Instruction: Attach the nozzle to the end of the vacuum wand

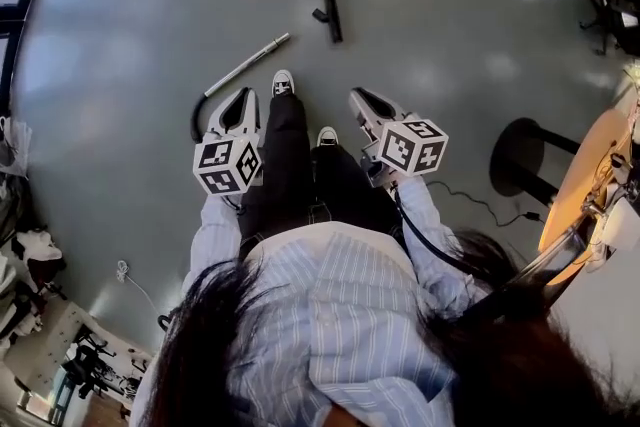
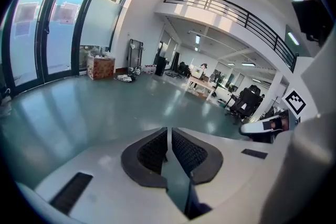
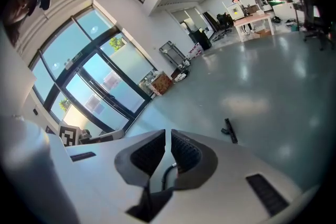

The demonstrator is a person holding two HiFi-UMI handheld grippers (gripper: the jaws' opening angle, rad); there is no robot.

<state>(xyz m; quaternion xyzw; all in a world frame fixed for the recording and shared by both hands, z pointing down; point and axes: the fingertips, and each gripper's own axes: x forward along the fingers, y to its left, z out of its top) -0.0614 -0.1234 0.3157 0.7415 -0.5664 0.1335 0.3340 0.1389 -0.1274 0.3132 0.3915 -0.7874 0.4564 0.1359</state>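
Note:
A silver vacuum wand [image 1: 245, 66] with a black curved end lies on the grey floor ahead of my feet. The black nozzle [image 1: 330, 16] rests farther off to its right, apart from the wand; it also shows as a small dark piece [image 3: 229, 130] in the right gripper view. My left gripper [image 1: 239, 102] hangs shut and empty just short of the wand's black end. Beside my right leg, the right gripper [image 1: 364, 101] is shut too, with nothing between its pads. In their own views the left gripper [image 2: 169, 136] and right gripper [image 3: 168, 139] point across open floor.
A black round stool [image 1: 528, 158] and a wooden table edge [image 1: 585, 165] stand at the right, with a cable [image 1: 478, 205] trailing over the floor. Office chairs [image 1: 612, 3] sit far right. Boxes and clutter [image 1: 25, 265] line the left wall by the windows.

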